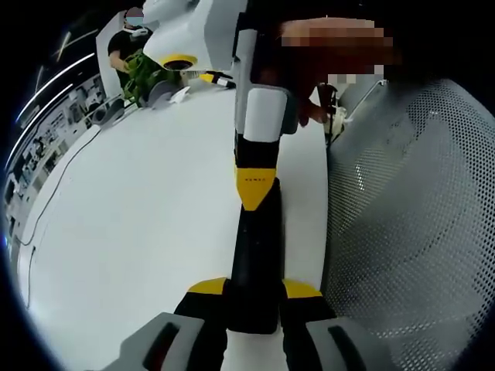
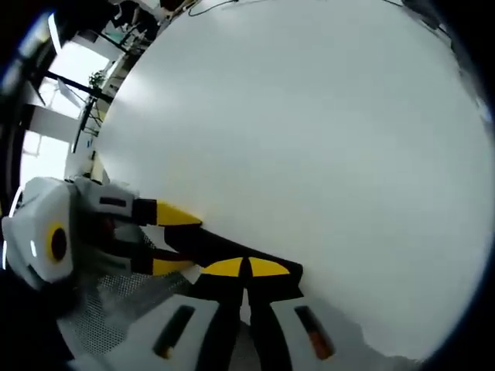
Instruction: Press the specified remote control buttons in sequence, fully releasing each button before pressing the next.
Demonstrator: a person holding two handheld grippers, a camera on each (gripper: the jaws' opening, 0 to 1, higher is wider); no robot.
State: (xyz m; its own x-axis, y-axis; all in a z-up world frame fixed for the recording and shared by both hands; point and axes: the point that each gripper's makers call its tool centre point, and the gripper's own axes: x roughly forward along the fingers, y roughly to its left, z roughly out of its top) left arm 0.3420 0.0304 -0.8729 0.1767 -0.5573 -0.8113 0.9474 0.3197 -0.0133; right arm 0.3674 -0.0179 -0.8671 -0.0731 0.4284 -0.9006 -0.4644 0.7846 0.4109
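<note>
From the left gripper view, my left gripper [image 1: 254, 297] has its yellow-tipped jaws closed narrowly on the near end of a long black remote control [image 1: 257, 247], which lies lengthwise on the white desk [image 1: 147, 232]. The right gripper [image 1: 255, 189] comes in from above, its yellow tip resting on the far end of the remote. A grey perforated surface [image 1: 418, 232] lies just beside the remote, at the desk edge. At the far end of the desk sit a green plant [image 1: 143, 73] and a person.

From the right gripper view, my right gripper [image 2: 246, 268] has its jaws drawn together, tips touching, over the black remote [image 2: 209, 243]. The left gripper [image 2: 158, 236] holds the remote between its jaws.
</note>
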